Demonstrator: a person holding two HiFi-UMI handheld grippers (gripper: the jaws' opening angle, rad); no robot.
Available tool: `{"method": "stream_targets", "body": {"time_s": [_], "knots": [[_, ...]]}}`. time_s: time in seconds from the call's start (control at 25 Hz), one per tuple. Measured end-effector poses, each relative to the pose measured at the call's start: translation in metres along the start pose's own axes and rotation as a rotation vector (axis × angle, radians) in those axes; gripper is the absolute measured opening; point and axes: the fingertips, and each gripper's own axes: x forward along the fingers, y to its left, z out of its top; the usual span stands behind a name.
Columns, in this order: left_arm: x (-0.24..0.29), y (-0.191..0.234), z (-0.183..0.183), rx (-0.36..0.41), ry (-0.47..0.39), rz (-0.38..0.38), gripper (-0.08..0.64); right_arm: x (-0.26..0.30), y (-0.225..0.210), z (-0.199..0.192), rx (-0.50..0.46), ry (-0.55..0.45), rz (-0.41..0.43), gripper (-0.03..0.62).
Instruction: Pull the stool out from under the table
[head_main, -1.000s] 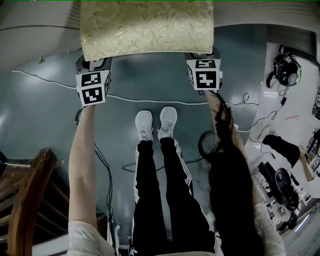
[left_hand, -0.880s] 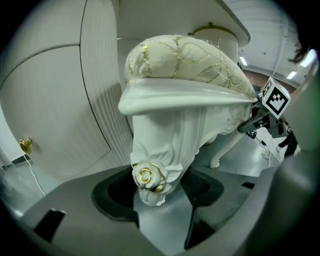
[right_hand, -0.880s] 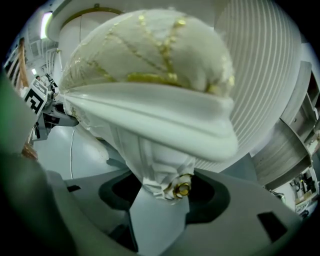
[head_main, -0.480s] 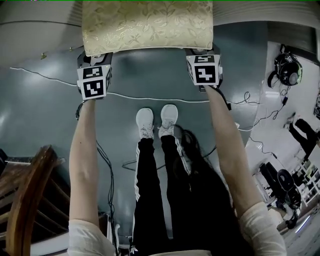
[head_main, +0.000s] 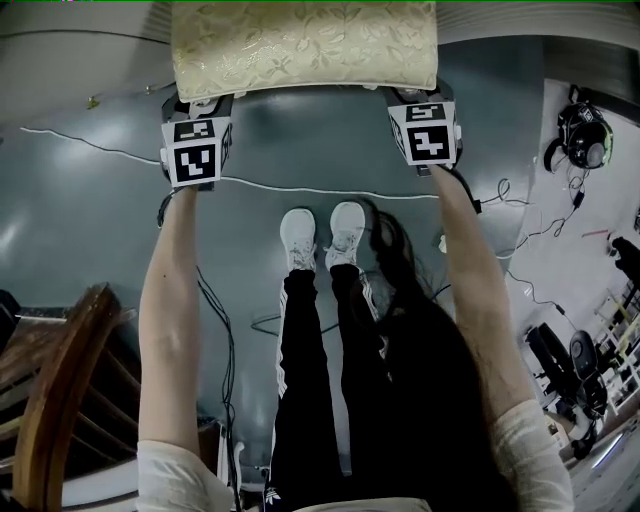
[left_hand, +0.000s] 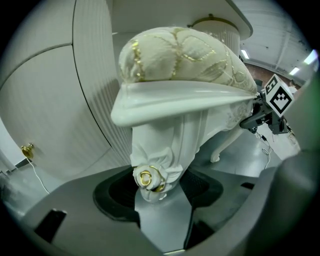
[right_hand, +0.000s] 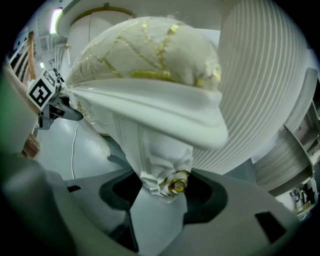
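At stool (head_main: 300, 45) front | left tongs (left_hand: 159, 197) grip left leg (left_hand: 162, 145) — right tongs (right_hand: 161, 197) grip right leg (right_hand: 152, 150)

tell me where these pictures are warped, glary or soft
Head view: wide-angle bowing along the floor, with a pale sheen on it at left; the stool is crisp. Left gripper view: fisheye with black corners, the stool's carved leg sharp, ceiling lights blown out at top right. Right gripper view: same fisheye, green blur at the left edge.

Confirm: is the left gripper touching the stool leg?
Touching. Left gripper view: the left gripper has the stool leg wedged between its dark pads, no gap visible on either side.
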Motion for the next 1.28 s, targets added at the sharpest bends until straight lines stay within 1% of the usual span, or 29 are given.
{"method": "stream_targets", "body": {"time_s": [0.16, 0.32, 0.4, 0.48, 0.6, 0.92, 1.12, 1.2, 1.28], "knots": [[0.001, 0.002, 0.001, 0.021, -0.028, -0.022, 0.268, -0.001, 0.004, -0.002, 0.039, 0.034, -0.031, 0.262], [-0.002, 0.008, -0.003, 0.103, -0.002, -0.056, 0.268, -0.012, 0.02, -0.012, 0.08, 0.022, -0.046, 0.261], [-0.006, 0.007, -0.007, 0.114, 0.013, -0.056, 0.268, -0.019, 0.026, -0.019, 0.096, 0.018, -0.055, 0.261], [-0.007, 0.006, -0.005, 0.104, 0.018, -0.051, 0.268, -0.021, 0.026, -0.021, 0.099, 0.024, -0.057, 0.261], [-0.011, 0.004, -0.006, 0.082, 0.02, -0.042, 0.27, -0.019, 0.022, -0.018, 0.076, 0.037, -0.044, 0.261], [-0.045, -0.021, -0.062, 0.025, 0.007, -0.028, 0.27, -0.039, 0.047, -0.054, 0.014, 0.047, -0.028, 0.261], [-0.078, -0.059, -0.123, -0.03, 0.019, -0.008, 0.27, -0.061, 0.07, -0.106, -0.058, 0.102, 0.0, 0.261], [-0.078, -0.065, -0.129, -0.039, 0.014, -0.002, 0.27, -0.06, 0.069, -0.113, -0.065, 0.104, -0.003, 0.261], [-0.077, -0.066, -0.129, -0.051, 0.018, 0.008, 0.27, -0.056, 0.065, -0.11, -0.075, 0.105, 0.0, 0.261]]}}
